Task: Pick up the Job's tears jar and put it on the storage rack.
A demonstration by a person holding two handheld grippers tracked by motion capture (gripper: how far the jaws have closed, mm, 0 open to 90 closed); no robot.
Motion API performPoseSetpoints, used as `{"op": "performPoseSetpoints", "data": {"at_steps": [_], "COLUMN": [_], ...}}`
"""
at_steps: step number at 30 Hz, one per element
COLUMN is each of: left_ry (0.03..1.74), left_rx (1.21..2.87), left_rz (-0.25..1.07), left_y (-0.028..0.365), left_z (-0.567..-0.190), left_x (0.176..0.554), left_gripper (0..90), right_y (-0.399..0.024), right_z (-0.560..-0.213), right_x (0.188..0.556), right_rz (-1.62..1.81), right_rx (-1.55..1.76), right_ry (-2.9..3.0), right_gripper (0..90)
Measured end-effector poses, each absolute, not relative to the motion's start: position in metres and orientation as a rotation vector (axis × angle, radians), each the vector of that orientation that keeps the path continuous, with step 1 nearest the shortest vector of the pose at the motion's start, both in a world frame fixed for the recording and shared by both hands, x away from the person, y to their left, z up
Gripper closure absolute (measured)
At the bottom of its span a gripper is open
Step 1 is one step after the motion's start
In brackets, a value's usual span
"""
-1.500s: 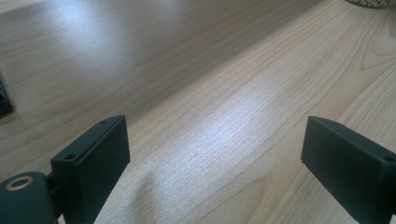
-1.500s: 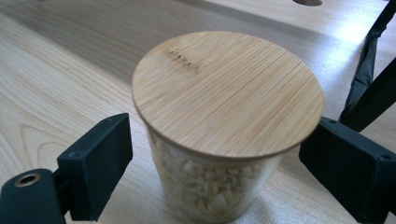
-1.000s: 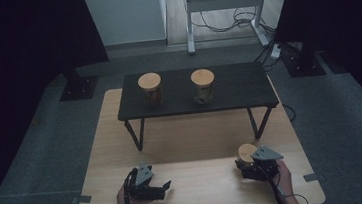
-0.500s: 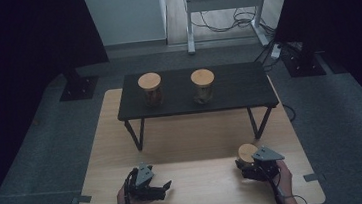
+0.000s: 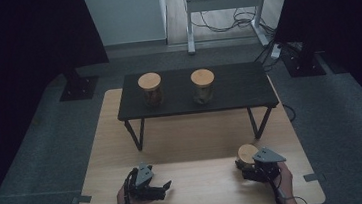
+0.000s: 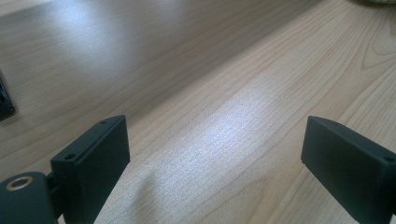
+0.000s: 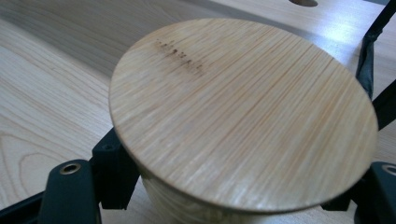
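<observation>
A jar with a round bamboo lid (image 5: pixel 247 154) (image 7: pixel 243 112) stands on the light wooden table (image 5: pixel 198 140) near its front right. My right gripper (image 5: pixel 245 165) is shut on the jar's body just under the lid, one black jaw on each side; the lid hides the pads. My left gripper (image 5: pixel 163 190) (image 6: pixel 215 163) rests near the front left, open, its jaws wide apart over bare wood with nothing between them. A hand holds each gripper from the table's near edge.
A low black bench-like shelf (image 5: pixel 238 89) stands across the far half of the wooden table. Two more bamboo-lidded jars (image 5: pixel 150 90) (image 5: pixel 203 86) stand on it. Dark floor surrounds the table; a white desk frame and cables lie beyond.
</observation>
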State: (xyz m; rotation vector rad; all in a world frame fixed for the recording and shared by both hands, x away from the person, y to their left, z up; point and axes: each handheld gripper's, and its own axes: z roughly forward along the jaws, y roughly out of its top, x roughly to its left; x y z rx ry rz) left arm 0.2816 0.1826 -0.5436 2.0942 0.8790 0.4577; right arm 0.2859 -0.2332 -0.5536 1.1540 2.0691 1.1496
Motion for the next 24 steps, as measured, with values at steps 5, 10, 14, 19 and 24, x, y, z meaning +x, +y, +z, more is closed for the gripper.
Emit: {"op": "performPoseSetpoints", "data": {"at_steps": [5, 10, 14, 19, 24], "left_ry": [0.881, 0.878, 0.881, 0.88, 0.881], "left_rx": [2.089, 2.092, 2.089, 2.092, 2.092], "left_rz": [0.459, 0.459, 0.46, 0.46, 0.461], "left_y": [0.183, 0.183, 0.184, 0.184, 0.184], "left_z": [-0.543, -0.543, -0.543, -0.543, -0.543], "left_x": [0.282, 0.282, 0.282, 0.282, 0.282], "left_gripper": [7.7, 7.7, 7.8, 7.7, 7.7], "right_y": [-0.239, -0.244, -0.245, -0.244, -0.242], "right_z": [-0.549, -0.545, -0.545, -0.543, -0.539], "right_x": [0.276, 0.268, 0.267, 0.265, 0.263], "right_rz": [1.172, 1.188, 1.189, 1.198, 1.224], "right_rx": [1.149, 1.148, 1.147, 1.137, 1.111], "right_ry": [2.054, 2.045, 2.043, 2.046, 2.047], "right_gripper": [24.1, 24.1, 24.2, 24.2, 24.3]}}
